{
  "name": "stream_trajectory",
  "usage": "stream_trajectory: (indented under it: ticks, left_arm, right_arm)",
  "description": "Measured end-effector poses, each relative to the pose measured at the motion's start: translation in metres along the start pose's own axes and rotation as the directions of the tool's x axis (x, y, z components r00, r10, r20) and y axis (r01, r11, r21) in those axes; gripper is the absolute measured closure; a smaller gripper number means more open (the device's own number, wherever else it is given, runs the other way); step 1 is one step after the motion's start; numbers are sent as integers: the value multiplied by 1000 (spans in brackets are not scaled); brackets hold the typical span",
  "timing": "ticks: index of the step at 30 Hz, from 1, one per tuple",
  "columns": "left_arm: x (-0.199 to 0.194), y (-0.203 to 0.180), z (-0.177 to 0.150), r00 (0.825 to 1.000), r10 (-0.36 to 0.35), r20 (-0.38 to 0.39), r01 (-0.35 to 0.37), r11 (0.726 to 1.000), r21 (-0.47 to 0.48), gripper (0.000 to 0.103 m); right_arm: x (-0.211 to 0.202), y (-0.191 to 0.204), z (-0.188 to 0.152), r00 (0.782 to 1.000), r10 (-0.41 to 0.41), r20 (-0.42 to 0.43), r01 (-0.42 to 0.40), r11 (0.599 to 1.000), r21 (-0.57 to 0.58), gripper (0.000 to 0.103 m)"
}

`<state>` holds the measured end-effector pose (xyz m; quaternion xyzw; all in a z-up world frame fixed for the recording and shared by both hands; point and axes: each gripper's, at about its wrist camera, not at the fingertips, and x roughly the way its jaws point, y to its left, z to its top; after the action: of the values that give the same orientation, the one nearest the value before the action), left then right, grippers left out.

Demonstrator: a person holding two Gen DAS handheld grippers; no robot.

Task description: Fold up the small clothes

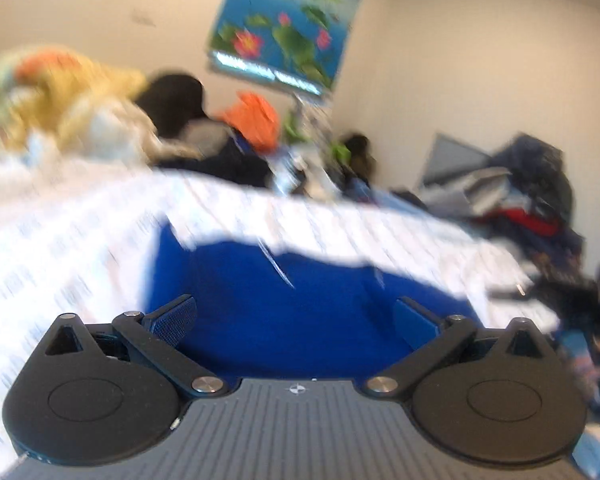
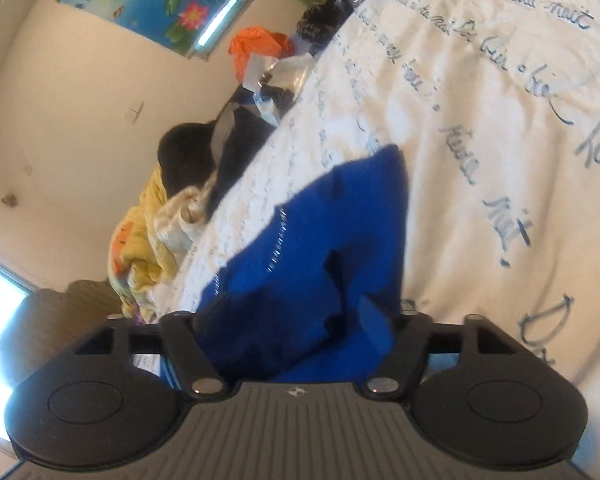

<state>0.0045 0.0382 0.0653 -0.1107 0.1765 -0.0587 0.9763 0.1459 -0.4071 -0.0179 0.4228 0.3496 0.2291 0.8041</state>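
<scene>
A small royal-blue garment (image 1: 284, 304) lies on a white bedspread with blue handwriting print (image 1: 80, 232). In the blurred left wrist view my left gripper (image 1: 296, 312) is open, its fingers spread wide just above the near part of the garment. In the right wrist view, which is rolled sideways, the blue garment (image 2: 332, 248) bunches up between the fingers of my right gripper (image 2: 296, 320). The jaws stand fairly wide around the cloth; I cannot tell whether they pinch it. The left fingertip is hidden by the fabric.
A heap of clothes, yellow, black and orange (image 1: 80, 104), lies along the far side of the bed (image 2: 500, 80). Another dark pile (image 1: 532, 192) sits at the right. A lotus poster (image 1: 288, 24) hangs on the wall behind.
</scene>
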Motion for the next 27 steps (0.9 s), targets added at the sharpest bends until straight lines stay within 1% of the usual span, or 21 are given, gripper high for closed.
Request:
stream_trajectory:
  ticks: [2, 4, 6, 7, 8, 9, 10, 11, 12, 13, 14, 15, 16, 17, 18, 19, 20, 21, 24, 26, 27]
  left_arm:
    - [14, 7, 17, 998, 67, -18, -66, 998, 20, 0]
    - [41, 19, 30, 987, 140, -82, -137, 990, 36, 0]
    - [69, 38, 35, 963, 204, -176, -204, 979, 19, 1]
    - [83, 48, 37, 946, 214, -243, -223, 975, -11, 7]
    - [95, 58, 38, 934, 197, -297, -223, 973, -54, 11]
    - [102, 65, 37, 930, 168, -328, -206, 975, -87, 15]
    - [106, 69, 35, 925, 165, -342, -209, 973, -97, 26]
    - [110, 69, 34, 916, 189, -353, -232, 969, -84, 37]
    - [111, 68, 33, 908, 210, -363, -248, 967, -63, 67]
    - [109, 70, 33, 909, 203, -364, -236, 971, -48, 77]
    - [107, 69, 33, 911, 207, -356, -232, 972, -27, 77]
    - [105, 68, 32, 911, 224, -347, -239, 971, 2, 77]
    - [105, 68, 30, 906, 247, -343, -251, 967, 33, 78]
    - [110, 69, 29, 903, 262, -341, -258, 964, 58, 77]
    - [109, 70, 27, 912, 260, -319, -249, 966, 76, 77]
    - [113, 66, 28, 913, 275, -302, -253, 961, 111, 77]
    - [113, 63, 28, 911, 290, -293, -259, 956, 140, 77]
    - [115, 61, 29, 910, 295, -292, -259, 953, 156, 78]
    - [115, 58, 30, 905, 318, -284, -267, 942, 203, 77]
    - [107, 56, 36, 896, 352, -272, -300, 929, 215, 67]
    - [98, 54, 41, 901, 363, -238, -318, 925, 208, 58]
  right_arm:
    - [7, 7, 5, 999, -34, -20, 34, 999, -25, 28]
    - [21, 15, 8, 996, -76, -49, 72, 994, -78, 29]
    - [35, 26, 3, 989, -125, -75, 112, 980, -162, 29]
    - [42, 32, -1, 985, -153, -81, 133, 968, -211, 30]
    - [48, 39, -5, 981, -176, -77, 150, 953, -263, 33]
    - [52, 44, -10, 976, -205, -71, 173, 933, -315, 61]
    - [58, 48, -14, 964, -255, -74, 212, 907, -362, 96]
    - [61, 49, -17, 956, -282, -77, 231, 891, -391, 96]
    - [60, 51, -17, 958, -280, -68, 230, 883, -409, 96]
    - [54, 56, -18, 961, -273, -47, 228, 874, -429, 96]
    - [41, 61, -16, 968, -249, -8, 220, 870, -440, 97]
    - [24, 63, -12, 974, -223, 30, 214, 878, -428, 97]
    - [11, 60, -6, 976, -207, 60, 213, 886, -411, 97]
    - [3, 52, 1, 971, -223, 81, 237, 888, -393, 97]
    - [2, 38, 4, 957, -279, 80, 288, 883, -371, 97]
    - [6, 21, 6, 943, -330, 53, 327, 880, -343, 97]
    - [8, 8, 5, 941, -337, 26, 327, 889, -320, 97]
    - [4, 7, 2, 949, -314, 35, 309, 898, -314, 97]
    - [2, 14, 1, 958, -286, 38, 283, 904, -320, 96]
    - [4, 16, 6, 941, -339, 21, 328, 893, -308, 88]
    - [0, 18, 8, 934, -355, 36, 349, 891, -291, 86]
